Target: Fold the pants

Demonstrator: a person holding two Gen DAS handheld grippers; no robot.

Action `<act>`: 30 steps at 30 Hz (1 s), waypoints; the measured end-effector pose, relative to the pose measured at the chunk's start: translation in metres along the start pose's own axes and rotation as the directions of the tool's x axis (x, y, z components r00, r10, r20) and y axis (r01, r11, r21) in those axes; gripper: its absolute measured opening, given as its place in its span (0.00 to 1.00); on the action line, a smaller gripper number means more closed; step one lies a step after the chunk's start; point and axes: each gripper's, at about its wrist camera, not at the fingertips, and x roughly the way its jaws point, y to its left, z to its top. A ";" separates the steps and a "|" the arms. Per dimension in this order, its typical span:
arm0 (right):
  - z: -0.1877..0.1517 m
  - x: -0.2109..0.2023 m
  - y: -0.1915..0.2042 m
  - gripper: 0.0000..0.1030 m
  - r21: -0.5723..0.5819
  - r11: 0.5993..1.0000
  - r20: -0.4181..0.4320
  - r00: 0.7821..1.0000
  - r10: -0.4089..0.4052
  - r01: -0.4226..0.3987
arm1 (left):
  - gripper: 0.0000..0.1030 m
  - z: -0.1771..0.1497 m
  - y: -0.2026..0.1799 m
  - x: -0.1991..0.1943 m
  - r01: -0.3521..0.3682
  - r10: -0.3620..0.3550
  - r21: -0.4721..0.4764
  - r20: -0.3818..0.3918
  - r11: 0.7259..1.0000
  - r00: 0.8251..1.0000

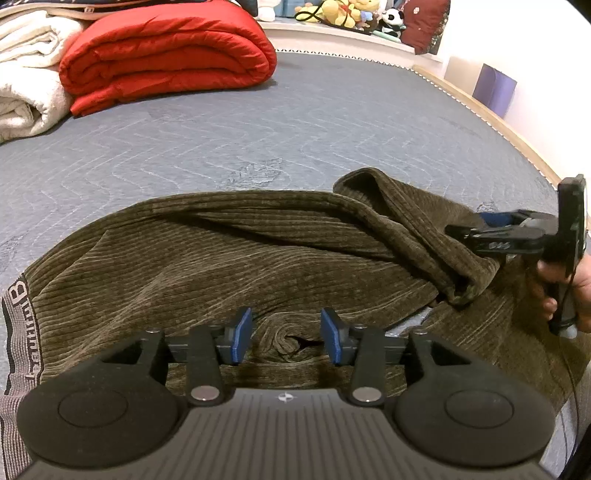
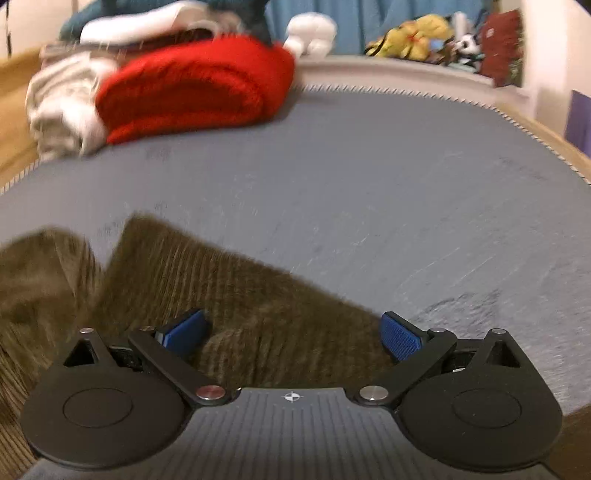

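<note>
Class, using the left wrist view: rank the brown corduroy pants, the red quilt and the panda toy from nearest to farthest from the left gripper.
From the left gripper:
1. Brown corduroy pants, directly beneath its fingers.
2. Red quilt, folded, far left on the bed.
3. Panda toy, on the ledge beyond the bed, upper right.

Olive-brown ribbed corduroy pants (image 1: 229, 251) fill the lower frame, their waistband (image 1: 18, 332) grey with black lettering at lower left. The bed (image 1: 295, 122) is blue-grey with pale zigzag quilting. A bright red quilt (image 1: 166, 55) and cream blanket (image 1: 26, 74) sit upper left. Both black grippers carry blue pads (image 2: 400, 338).
</note>
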 end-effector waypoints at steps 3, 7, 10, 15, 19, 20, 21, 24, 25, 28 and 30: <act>0.000 0.008 0.010 0.18 -0.066 0.997 -0.015 0.999 -0.031 0.030 | 0.45 0.000 0.003 0.002 -0.005 0.005 -0.004 -0.004 1.000 1.000; 0.017 -0.013 0.007 0.06 -0.032 0.997 0.075 0.995 -0.066 0.068 | 0.45 0.001 0.004 0.003 -0.001 0.001 -0.004 -0.004 1.000 1.000; 0.038 -0.049 -0.005 0.00 0.060 0.996 0.217 0.973 -0.081 0.070 | 0.45 0.001 0.003 0.003 0.002 -0.002 -0.003 -0.003 1.000 1.000; 0.047 -0.085 -0.040 0.00 0.206 0.978 0.321 0.943 -0.082 0.015 | 0.45 0.002 -0.001 0.004 0.002 -0.002 0.000 -0.006 1.000 1.000; 0.035 -0.039 -0.041 0.57 0.148 0.988 0.145 0.989 0.022 -0.043 | 0.47 0.002 -0.004 0.004 0.005 -0.005 0.004 -0.006 1.000 1.000; 0.031 -0.029 -0.037 0.67 0.136 0.989 0.113 0.993 0.040 -0.055 | 0.47 0.002 -0.005 0.004 0.007 -0.007 0.002 -0.006 1.000 1.000; 0.028 -0.016 -0.030 0.78 0.124 0.990 0.084 0.995 0.052 -0.062 | 0.48 0.002 -0.005 0.004 0.008 -0.008 -0.001 -0.006 1.000 1.000; 0.021 0.008 -0.013 0.83 0.062 0.994 0.015 0.996 0.086 -0.087 | 0.48 0.003 -0.003 0.004 0.008 -0.009 -0.013 -0.010 1.000 1.000; 0.021 0.011 -0.008 0.87 0.042 0.995 0.005 0.996 0.091 -0.091 | 0.48 0.003 -0.002 0.004 0.008 -0.008 -0.018 -0.012 1.000 1.000; 0.027 0.023 0.002 0.87 -0.014 0.991 -0.026 0.990 0.136 -0.136 | 0.48 0.002 0.004 0.006 0.005 -0.006 -0.030 -0.023 1.000 1.000; 0.029 0.029 0.010 0.69 -0.073 0.982 -0.050 0.984 0.170 -0.173 | 0.48 0.002 0.009 0.008 -0.001 0.000 -0.038 -0.030 0.999 1.000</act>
